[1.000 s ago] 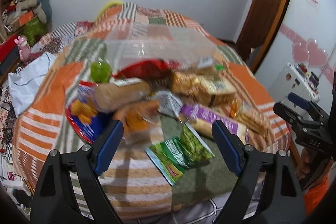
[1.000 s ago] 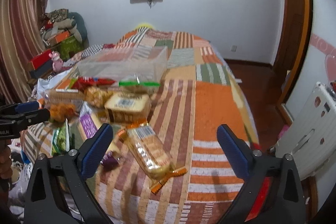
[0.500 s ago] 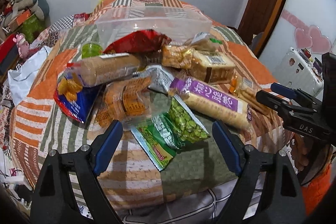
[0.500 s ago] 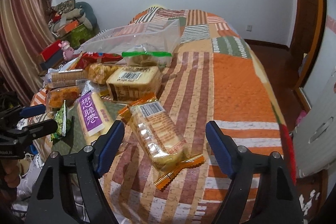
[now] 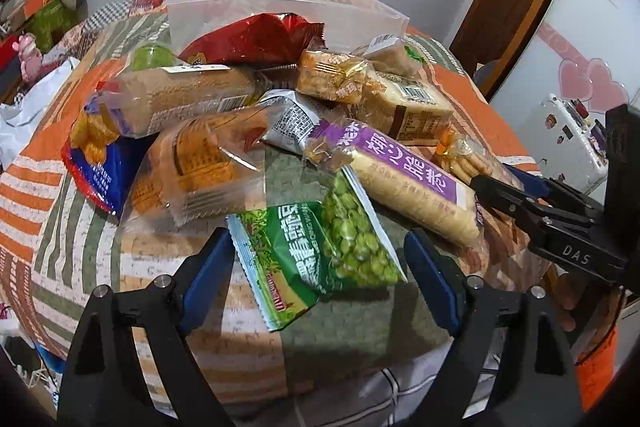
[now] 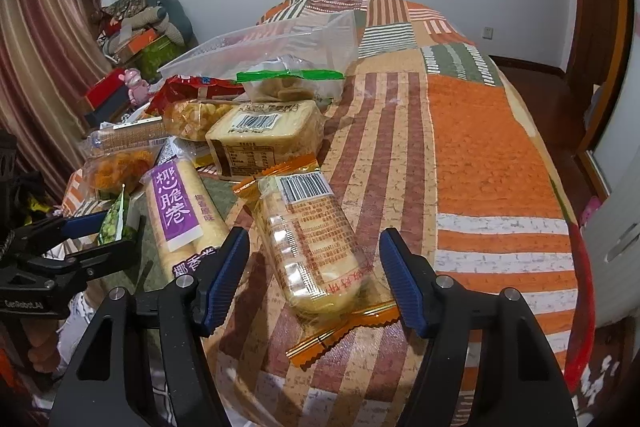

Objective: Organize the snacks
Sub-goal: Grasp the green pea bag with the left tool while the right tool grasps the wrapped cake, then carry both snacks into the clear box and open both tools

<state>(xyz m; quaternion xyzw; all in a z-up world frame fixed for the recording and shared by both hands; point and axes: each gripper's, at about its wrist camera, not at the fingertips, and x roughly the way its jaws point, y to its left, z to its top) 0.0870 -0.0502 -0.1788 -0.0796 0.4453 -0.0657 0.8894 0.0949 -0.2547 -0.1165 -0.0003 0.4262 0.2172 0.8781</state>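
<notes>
The snacks lie heaped on a striped patchwork bedspread, in front of a clear plastic bin. The green pea packet lies flat at the near edge of the heap, framed by the left gripper, whose jaws stand wide without touching it. The biscuit pack with orange ends lies apart from the heap; the right gripper straddles it, its jaws having just been closing, pads not yet in contact. The purple-labelled roll pack lies between the two.
</notes>
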